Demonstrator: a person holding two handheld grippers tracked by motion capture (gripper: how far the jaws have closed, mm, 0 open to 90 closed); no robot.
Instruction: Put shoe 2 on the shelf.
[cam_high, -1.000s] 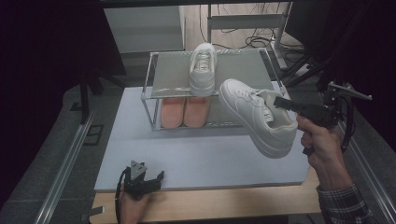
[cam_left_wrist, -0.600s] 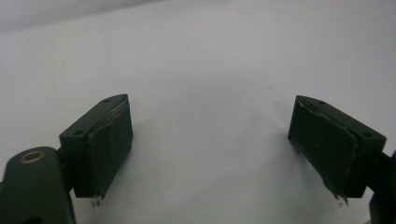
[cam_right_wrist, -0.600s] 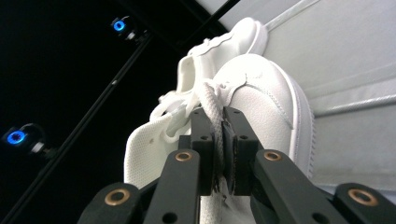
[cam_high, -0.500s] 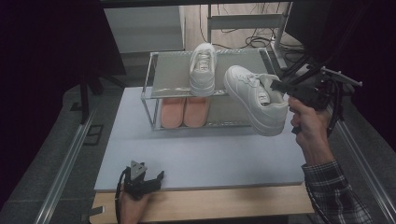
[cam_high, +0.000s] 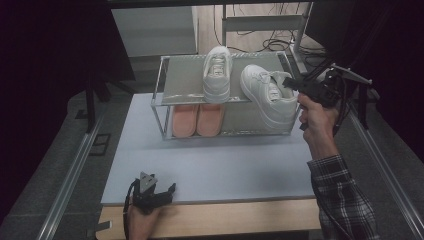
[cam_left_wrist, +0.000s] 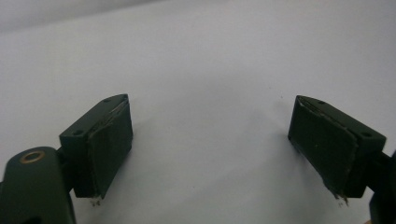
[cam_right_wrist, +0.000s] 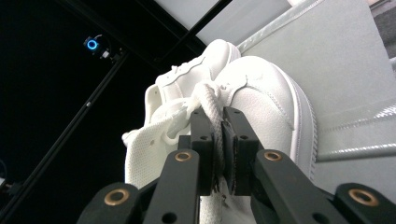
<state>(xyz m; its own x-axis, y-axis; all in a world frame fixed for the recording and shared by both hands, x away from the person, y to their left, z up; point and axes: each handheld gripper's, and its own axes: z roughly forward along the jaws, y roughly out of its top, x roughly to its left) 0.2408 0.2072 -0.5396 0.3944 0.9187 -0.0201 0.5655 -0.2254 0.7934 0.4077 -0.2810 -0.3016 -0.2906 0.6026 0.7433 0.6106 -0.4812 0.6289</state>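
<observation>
right hand (cam_high: 315, 117) raised, fingers clamped on white sneaker (cam_high: 267, 95)

The left gripper (cam_left_wrist: 212, 154) points down at a pale grey mat (cam_left_wrist: 210, 60). Its two black jaws stand far apart with nothing between them. Their flat pads (cam_left_wrist: 109, 144) face each other.

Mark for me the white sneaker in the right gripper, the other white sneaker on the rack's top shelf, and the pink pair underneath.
Held white sneaker (cam_high: 265, 92), high view, on its laced upper.
Shelved white sneaker (cam_high: 217, 75), high view, on its laces.
Pink pair (cam_high: 197, 120), high view, where the two shoes meet on the lower shelf.
</observation>
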